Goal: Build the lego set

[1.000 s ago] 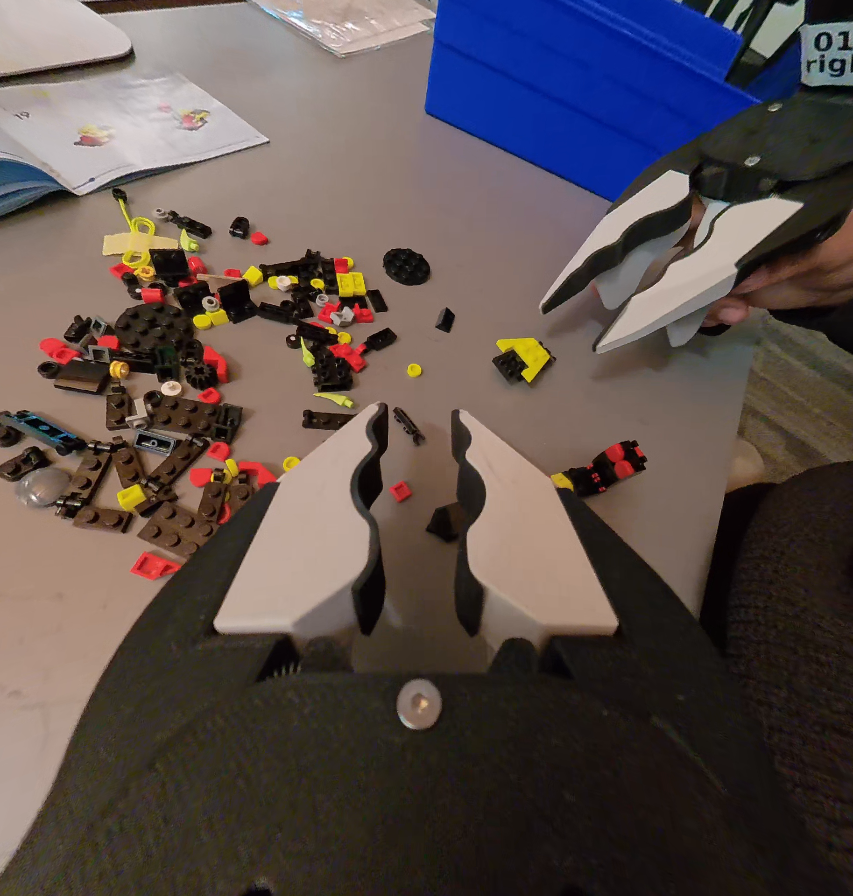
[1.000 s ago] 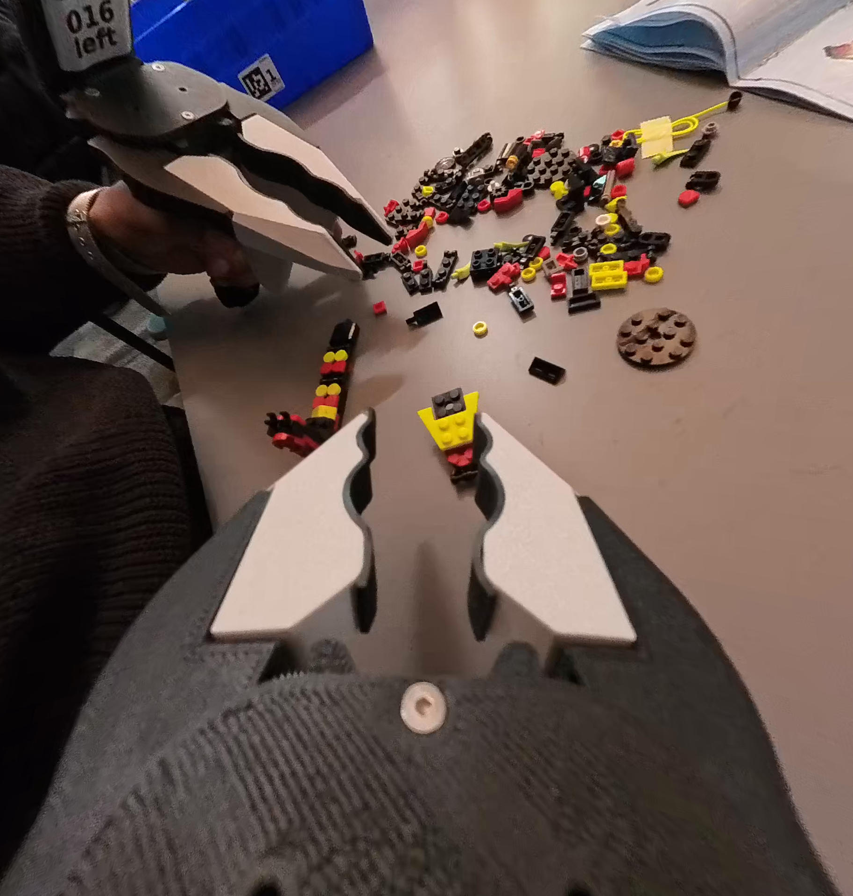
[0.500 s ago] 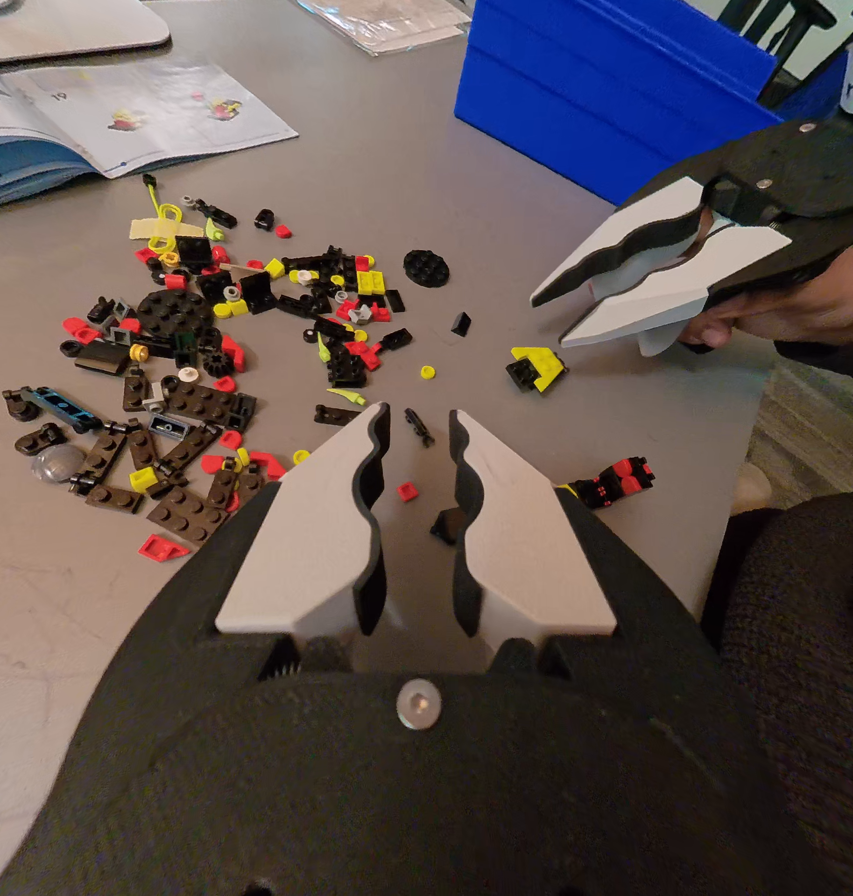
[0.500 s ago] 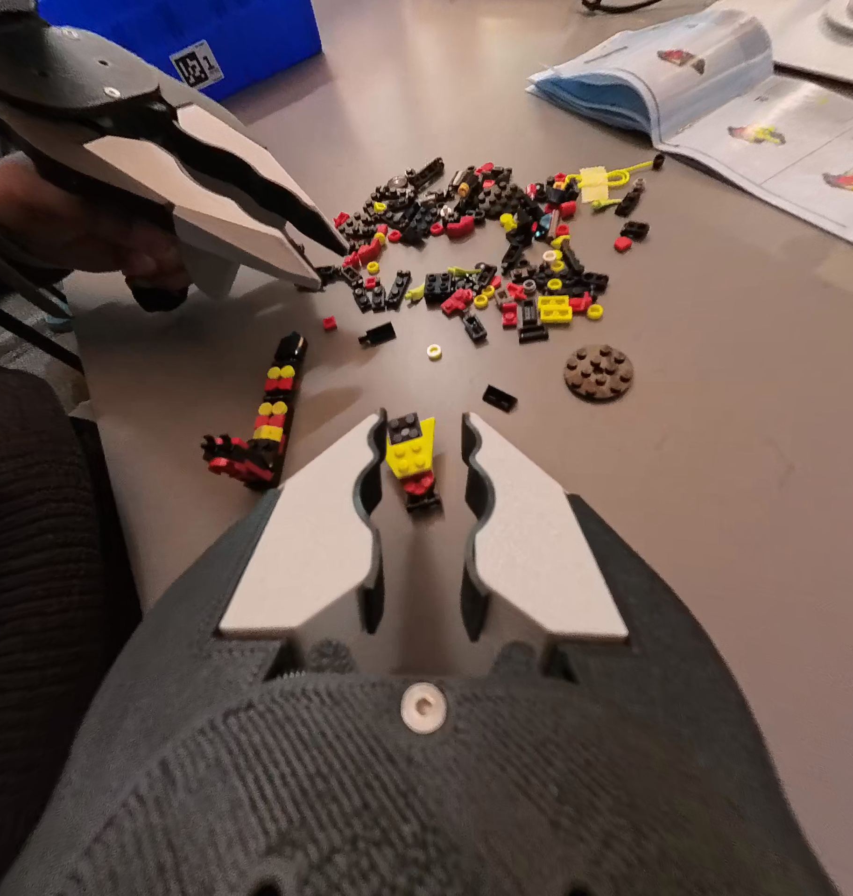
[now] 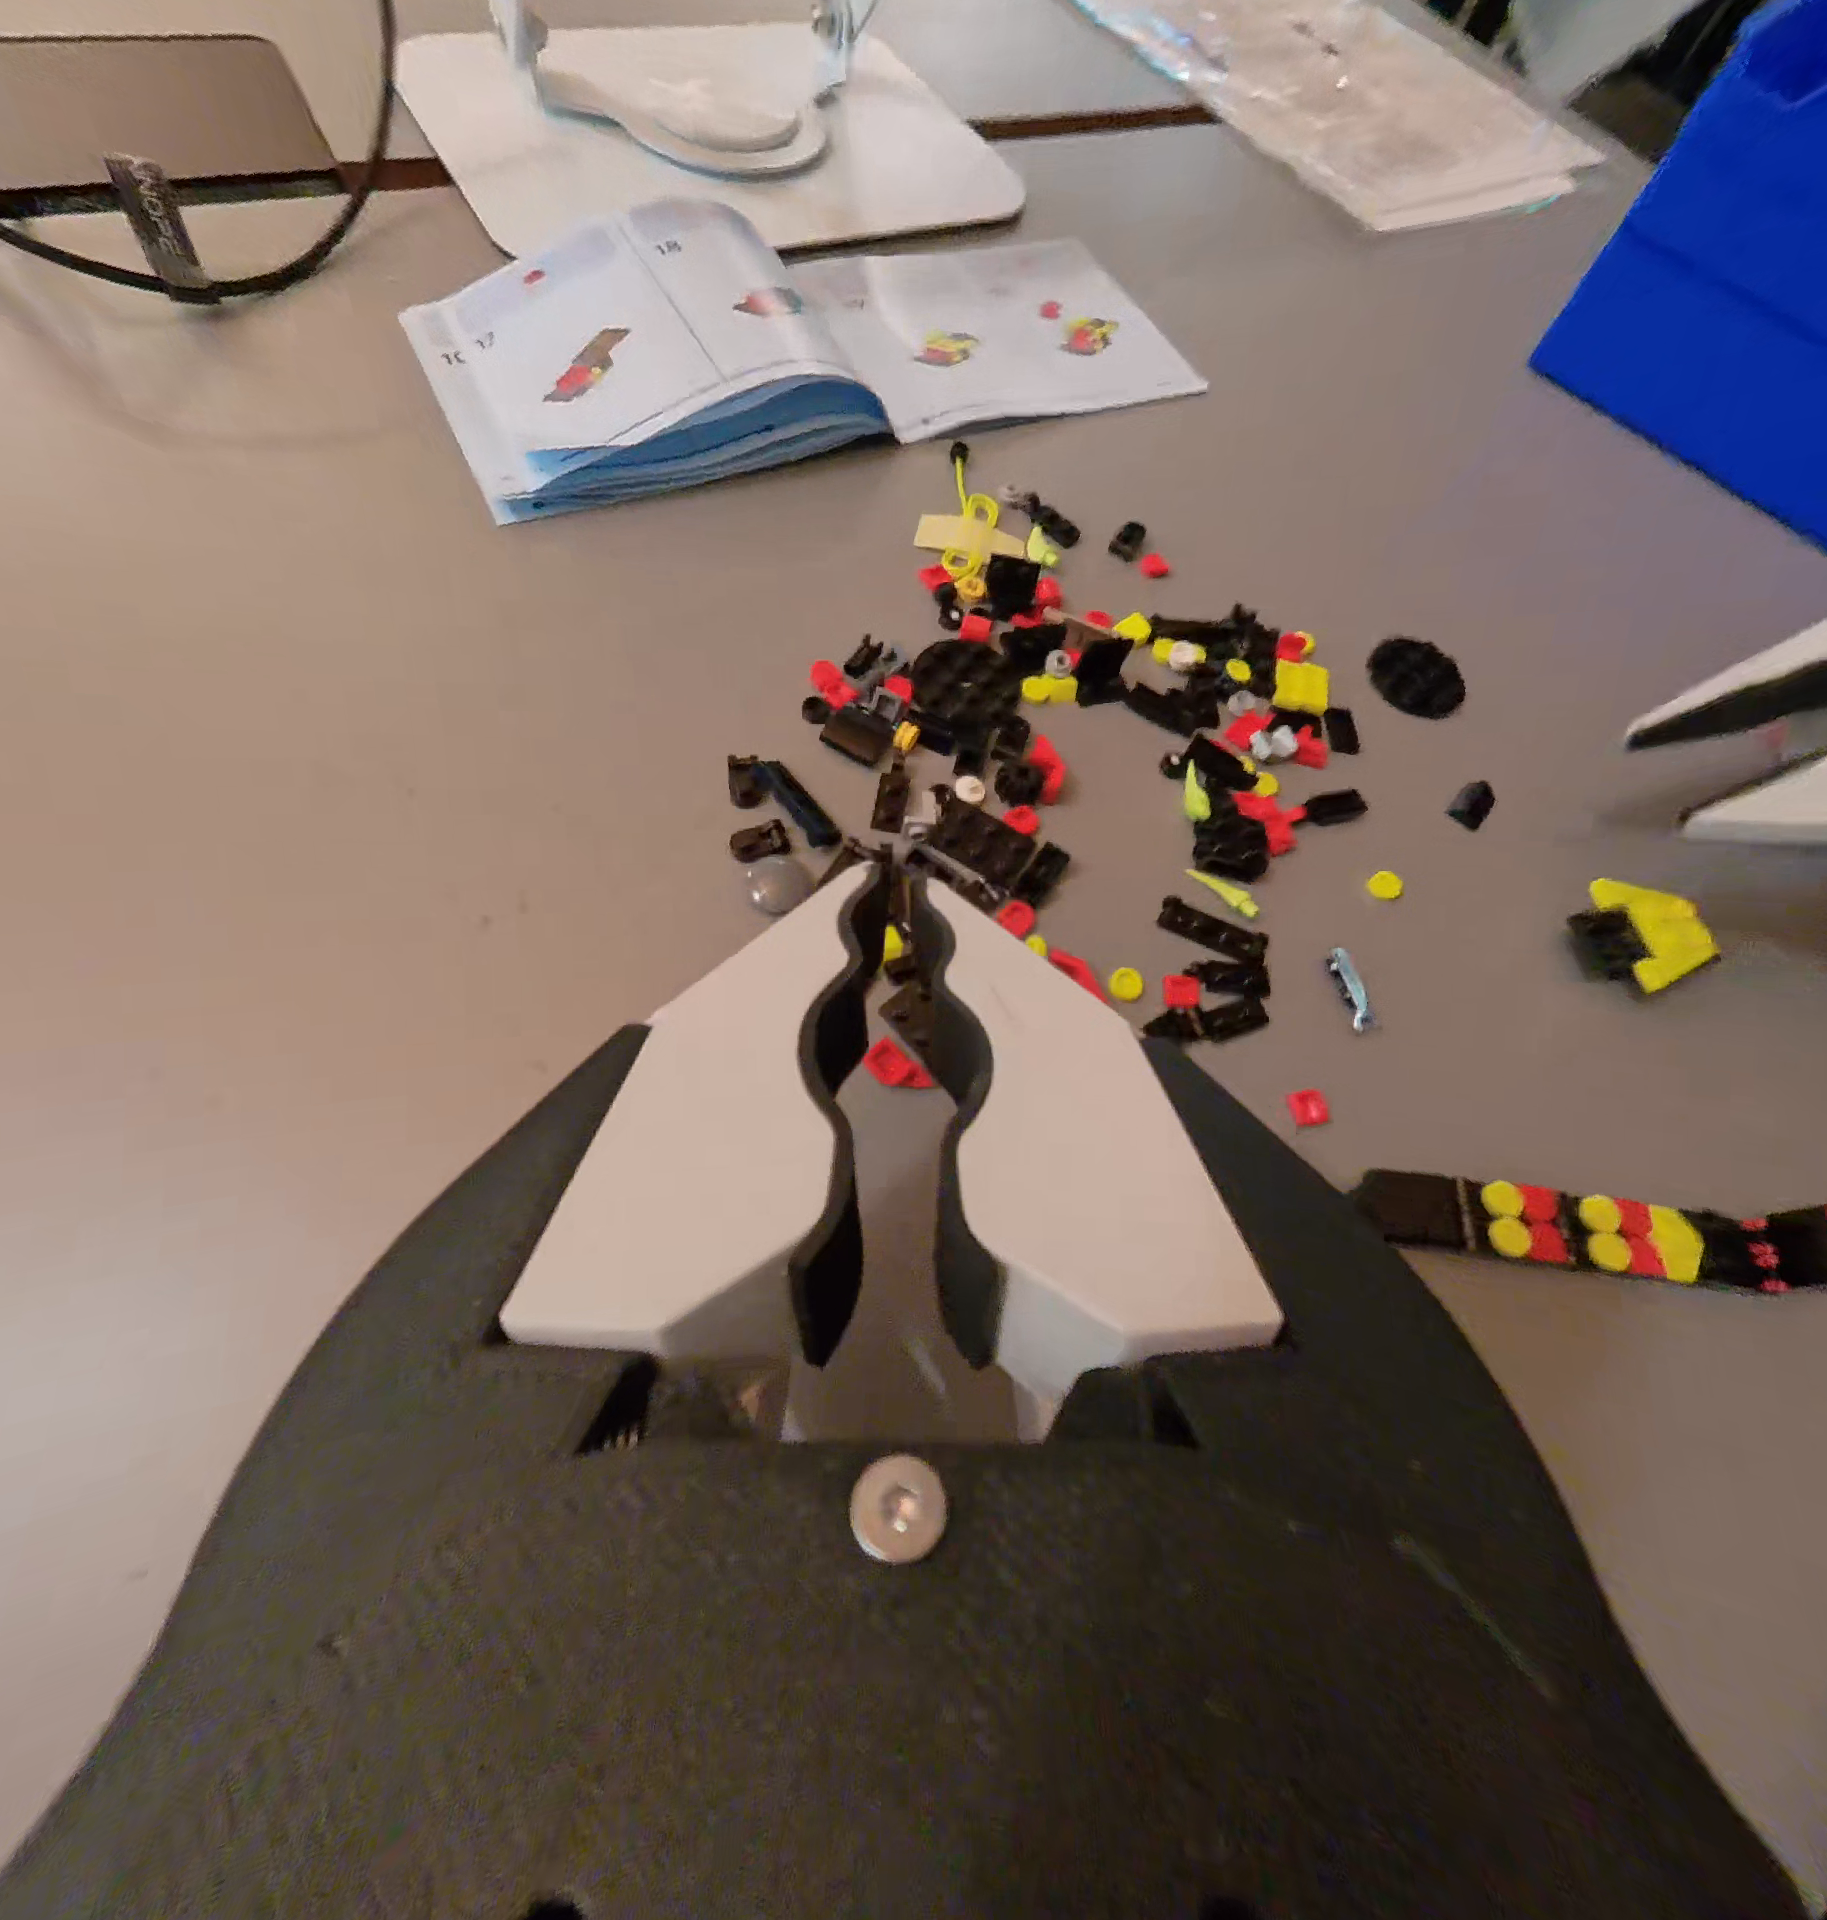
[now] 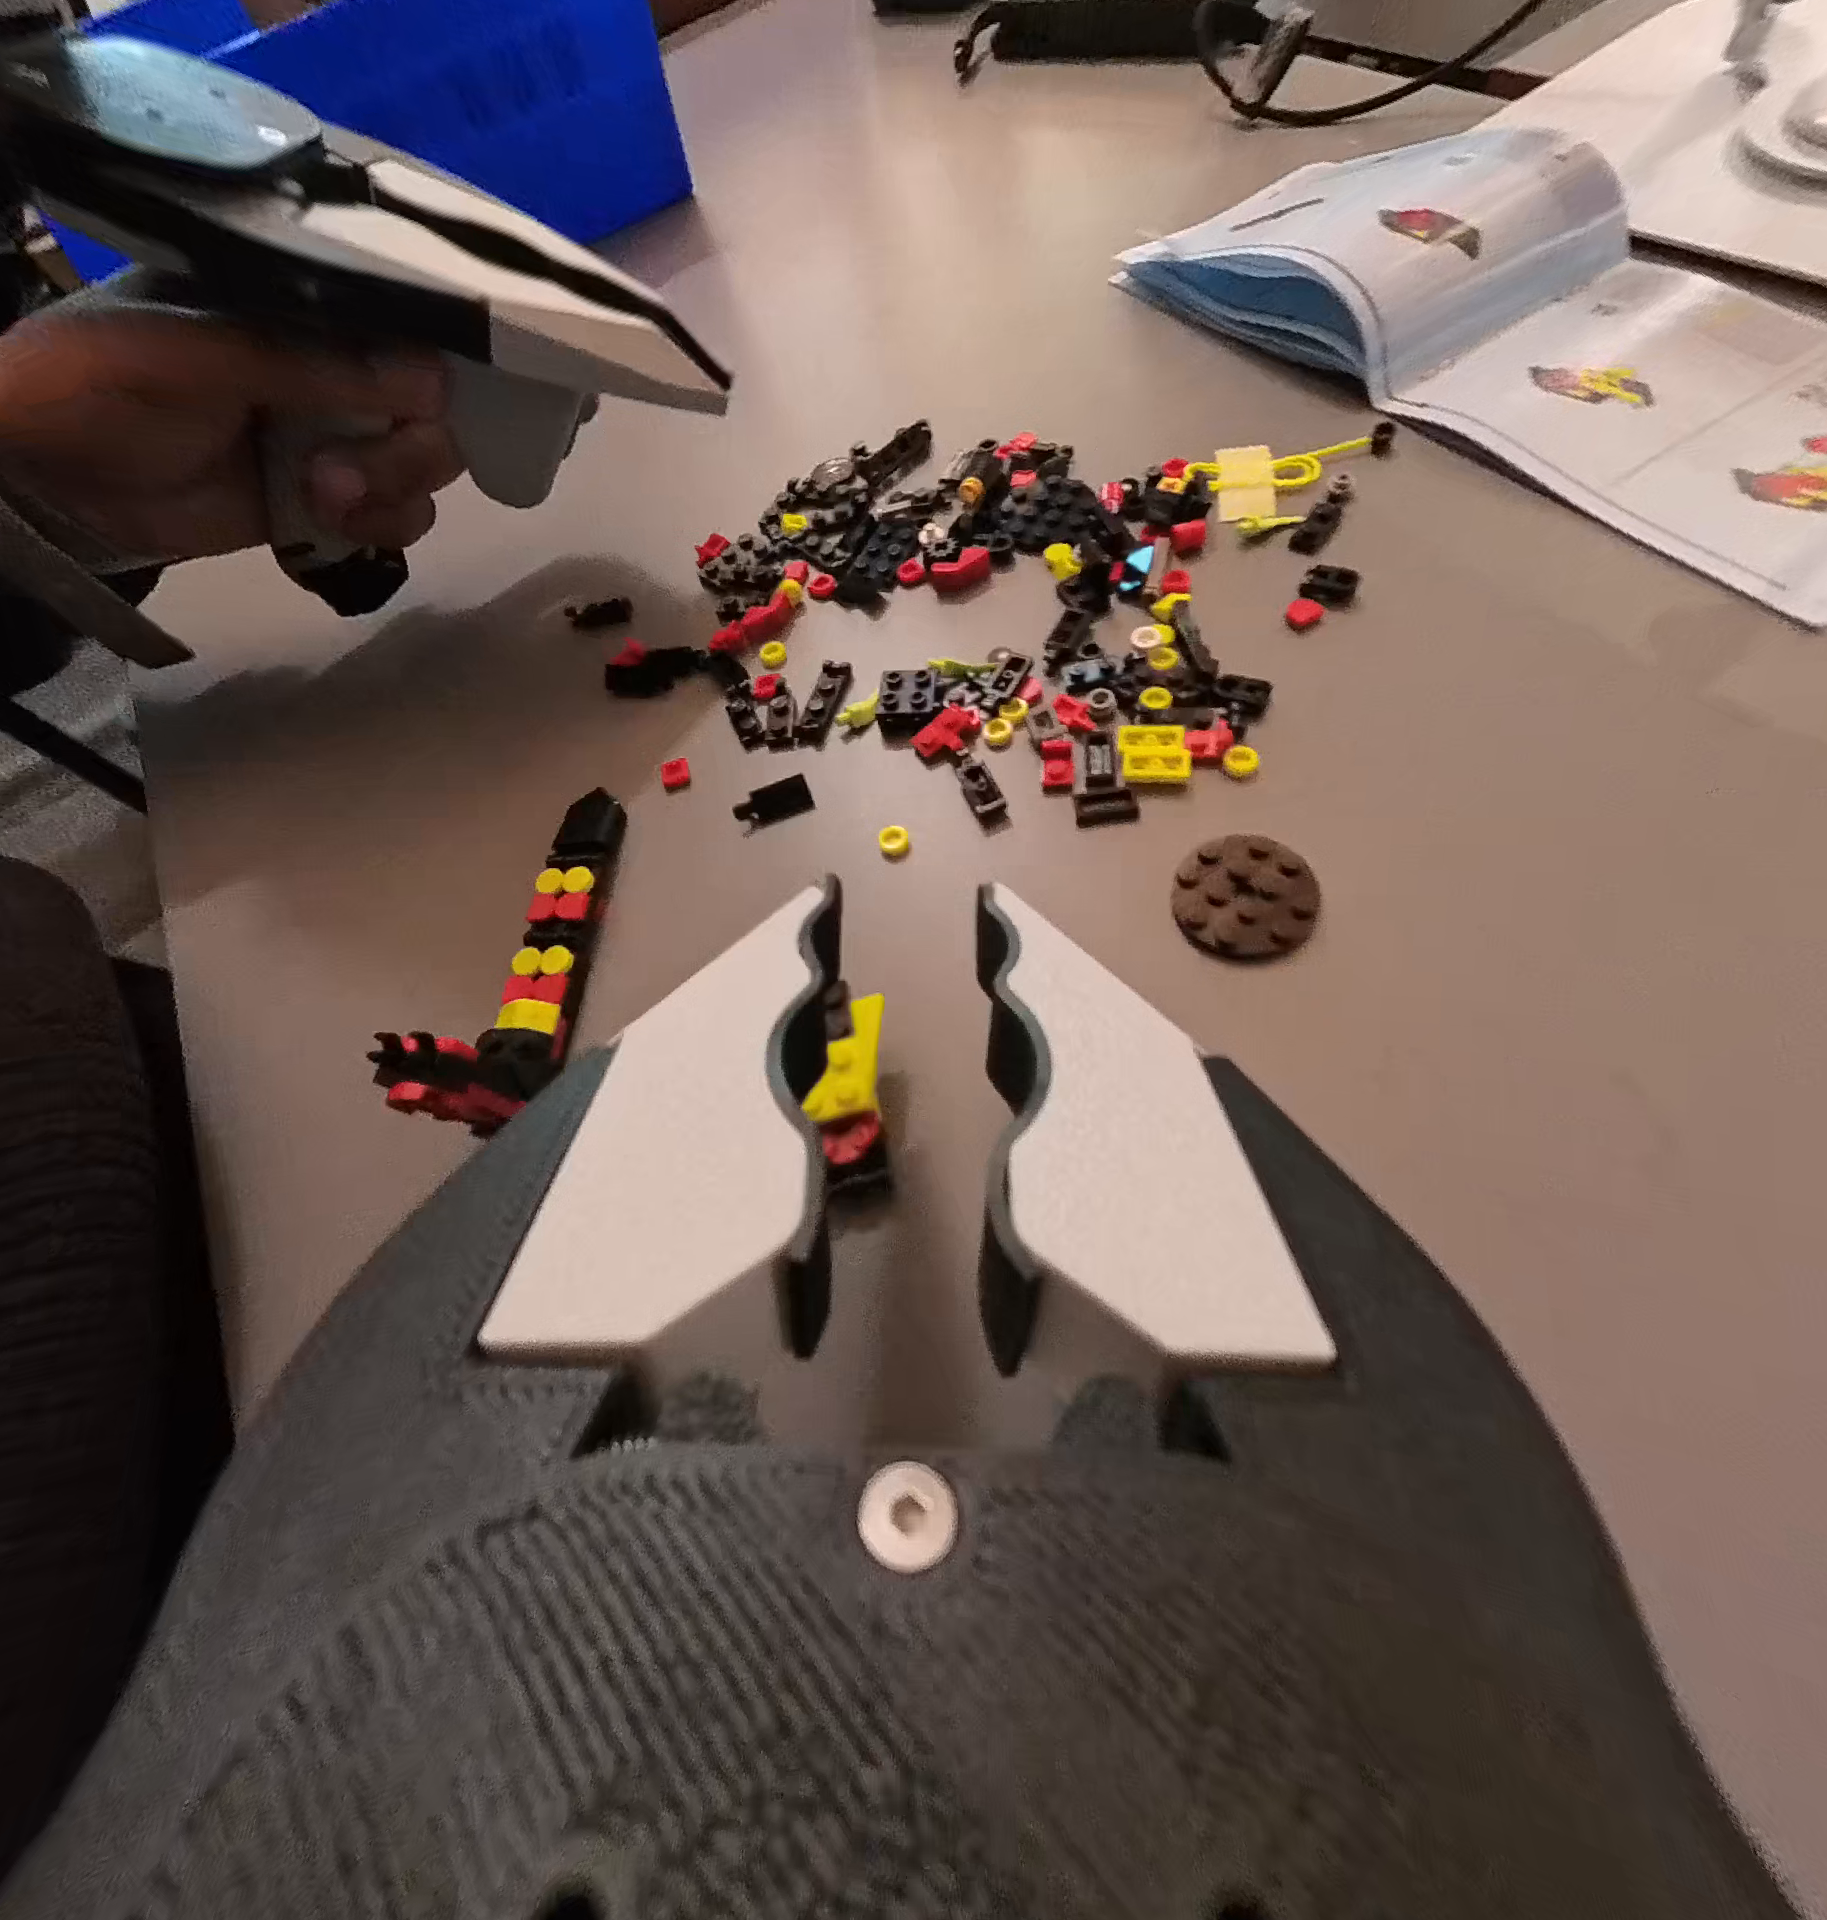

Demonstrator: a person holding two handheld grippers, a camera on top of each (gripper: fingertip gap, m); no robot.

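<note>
Loose black, red and yellow lego pieces (image 5: 1075,748) lie in a pile on the grey table; the pile also shows in the right wrist view (image 6: 992,623). My left gripper (image 5: 895,873) is shut and raised over the near left edge of the pile, with nothing seen between its tips; it also shows in the right wrist view (image 6: 717,379). My right gripper (image 6: 907,886) is open. A small yellow, black and red assembly (image 6: 847,1070) lies on the table between its fingers, against the left one. A long black, red and yellow assembly (image 6: 550,966) lies left of it.
An open instruction booklet (image 5: 784,353) lies behind the pile. A blue bin (image 5: 1740,291) stands at the far right. A round black plate (image 6: 1244,899) lies apart from the pile. A black cable (image 5: 161,270) and a white stand base (image 5: 732,156) are at the back. The table edge (image 6: 150,831) is near. Across from one pair of fingers to the other is roughly 20 cm. To the round black plate (image 6: 1244,899): right tips about 6 cm, left tips about 20 cm. Seen from the left wrist view (image 5: 1435,670) as well.
My left gripper has swung left over the pile and its jaws have closed. My right gripper has moved forward, so the small yellow assembly now lies between its fingers.
</note>
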